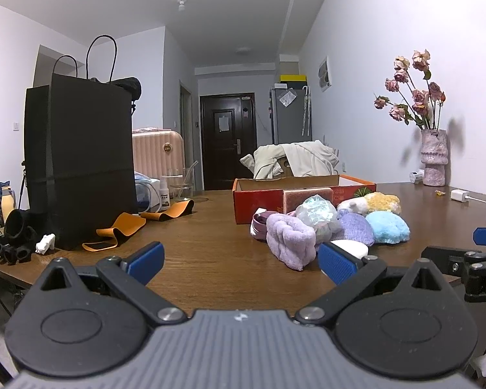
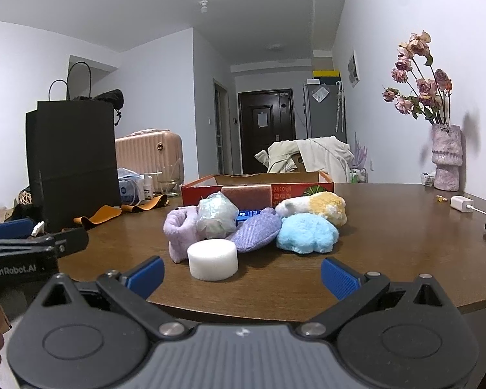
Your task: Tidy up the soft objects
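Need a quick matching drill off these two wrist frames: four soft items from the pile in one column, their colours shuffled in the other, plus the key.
Items:
1. foam cylinder
2. fluffy pad
3. rolled towel
4. knit pouch

Colours:
A. light blue
B. white
C. purple weave
D. pale lilac

Pairs: 1-B, 2-A, 3-D, 4-C

All four sit on the wooden table in front of the red cardboard box.
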`<state>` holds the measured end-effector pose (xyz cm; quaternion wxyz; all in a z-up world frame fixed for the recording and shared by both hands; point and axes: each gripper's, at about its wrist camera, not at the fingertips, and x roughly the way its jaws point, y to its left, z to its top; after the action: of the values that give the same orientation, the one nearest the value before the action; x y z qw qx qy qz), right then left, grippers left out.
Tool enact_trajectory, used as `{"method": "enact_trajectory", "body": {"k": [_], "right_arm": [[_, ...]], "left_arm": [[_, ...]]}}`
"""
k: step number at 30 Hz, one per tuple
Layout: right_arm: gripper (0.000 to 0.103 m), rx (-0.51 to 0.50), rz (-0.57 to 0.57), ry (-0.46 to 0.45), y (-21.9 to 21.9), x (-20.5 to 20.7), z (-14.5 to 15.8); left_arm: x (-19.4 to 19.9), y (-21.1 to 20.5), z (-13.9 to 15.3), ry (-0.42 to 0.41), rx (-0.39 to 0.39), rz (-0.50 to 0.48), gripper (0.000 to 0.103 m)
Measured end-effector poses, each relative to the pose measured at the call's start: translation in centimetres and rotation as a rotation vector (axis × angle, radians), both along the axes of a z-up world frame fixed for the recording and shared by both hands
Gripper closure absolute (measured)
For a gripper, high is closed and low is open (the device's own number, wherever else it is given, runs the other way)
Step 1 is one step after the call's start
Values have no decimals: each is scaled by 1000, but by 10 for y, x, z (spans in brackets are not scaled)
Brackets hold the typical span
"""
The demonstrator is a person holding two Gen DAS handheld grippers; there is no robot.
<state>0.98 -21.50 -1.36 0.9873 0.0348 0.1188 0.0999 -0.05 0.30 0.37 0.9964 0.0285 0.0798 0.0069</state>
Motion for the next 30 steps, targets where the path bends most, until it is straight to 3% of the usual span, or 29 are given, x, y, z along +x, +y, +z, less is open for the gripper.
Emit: {"method": "enact_trajectory", "body": {"k": [30], "right_arm": [[0,-6,7,22,3,2,-3]], "left_arm": [[-1,-4,-1,9,19,-3,0]]}}
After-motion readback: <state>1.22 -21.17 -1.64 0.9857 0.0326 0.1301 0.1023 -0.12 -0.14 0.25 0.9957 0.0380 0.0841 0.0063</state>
